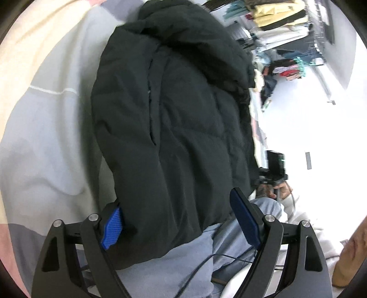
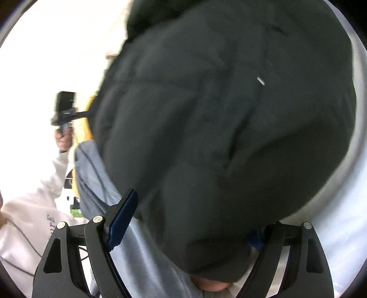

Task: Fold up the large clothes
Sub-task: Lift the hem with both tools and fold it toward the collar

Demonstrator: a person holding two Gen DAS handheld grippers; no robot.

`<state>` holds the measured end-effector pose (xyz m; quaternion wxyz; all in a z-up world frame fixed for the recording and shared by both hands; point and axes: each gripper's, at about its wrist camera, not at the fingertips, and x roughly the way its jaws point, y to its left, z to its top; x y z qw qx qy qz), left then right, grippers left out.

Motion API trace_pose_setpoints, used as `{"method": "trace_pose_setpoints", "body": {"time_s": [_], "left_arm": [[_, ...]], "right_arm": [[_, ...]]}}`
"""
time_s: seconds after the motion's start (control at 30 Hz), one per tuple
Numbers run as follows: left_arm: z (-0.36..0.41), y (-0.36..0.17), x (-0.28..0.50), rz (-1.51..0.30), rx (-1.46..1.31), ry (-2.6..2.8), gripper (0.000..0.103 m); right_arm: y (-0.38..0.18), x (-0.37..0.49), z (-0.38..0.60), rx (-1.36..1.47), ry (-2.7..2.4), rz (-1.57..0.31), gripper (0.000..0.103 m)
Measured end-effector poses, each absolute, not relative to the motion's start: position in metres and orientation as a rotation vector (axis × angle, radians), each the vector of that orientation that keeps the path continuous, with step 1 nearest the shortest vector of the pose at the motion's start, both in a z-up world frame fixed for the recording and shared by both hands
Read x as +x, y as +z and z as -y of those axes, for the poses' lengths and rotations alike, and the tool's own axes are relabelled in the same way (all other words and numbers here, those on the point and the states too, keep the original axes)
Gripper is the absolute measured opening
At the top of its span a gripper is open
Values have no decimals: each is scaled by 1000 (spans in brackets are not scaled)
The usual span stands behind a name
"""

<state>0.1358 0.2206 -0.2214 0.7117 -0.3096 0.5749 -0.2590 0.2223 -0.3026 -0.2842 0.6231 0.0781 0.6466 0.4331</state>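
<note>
A large dark puffer jacket (image 1: 174, 119) lies on a grey and cream bedsheet (image 1: 45, 128), its lower hem hanging over the near edge against my legs. My left gripper (image 1: 181, 220) is open, its blue pads either side of the hem; the left pad (image 1: 112, 229) is partly tucked under the fabric. In the right wrist view the same jacket (image 2: 220, 114) fills the frame. My right gripper (image 2: 190, 224) is open around a bulging lower corner; its right pad is mostly hidden by the cloth.
My blue trousers (image 1: 201, 263) and white sweatshirt (image 2: 29, 220) are close below. The other gripper and hand show in each view (image 1: 275, 176) (image 2: 64, 114). A clothes rack (image 1: 286, 20) stands far behind.
</note>
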Motion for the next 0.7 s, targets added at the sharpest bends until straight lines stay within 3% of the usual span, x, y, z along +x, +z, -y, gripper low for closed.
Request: {"method": "trace_pose_setpoints", "body": {"time_s": [0.23, 0.37, 0.4, 0.43, 0.5, 0.53, 0.57, 0.6, 0.7], "left_arm": [[-220, -279, 151, -1490, -683, -373, 82], [-211, -279, 155, -1500, -702, -380, 69], [-207, -276, 155, -1494, -700, -395, 63], [-201, -268, 154, -1479, -686, -416, 60], [-192, -255, 153, -1448, -653, -439, 44], [-190, -247, 153, -1431, -641, -447, 37], [-188, -235, 151, -1403, -633, -451, 23], [-188, -227, 150, -1380, -632, -456, 17], [-186, -195, 144, -1259, -619, -487, 13]], "right_arm": [[-321, 231, 302, 126, 922, -1632, 83], [-314, 233, 286, 93, 939, -1624, 80], [-306, 230, 281, 48, 956, -1602, 77], [-295, 227, 273, 0, 979, -1560, 66], [-281, 223, 265, -27, 981, -1514, 41], [-272, 223, 263, -49, 965, -1482, 22], [-260, 222, 263, -59, 945, -1441, 14], [-248, 220, 264, -61, 936, -1402, 12], [-212, 213, 269, -65, 916, -1267, 8]]}}
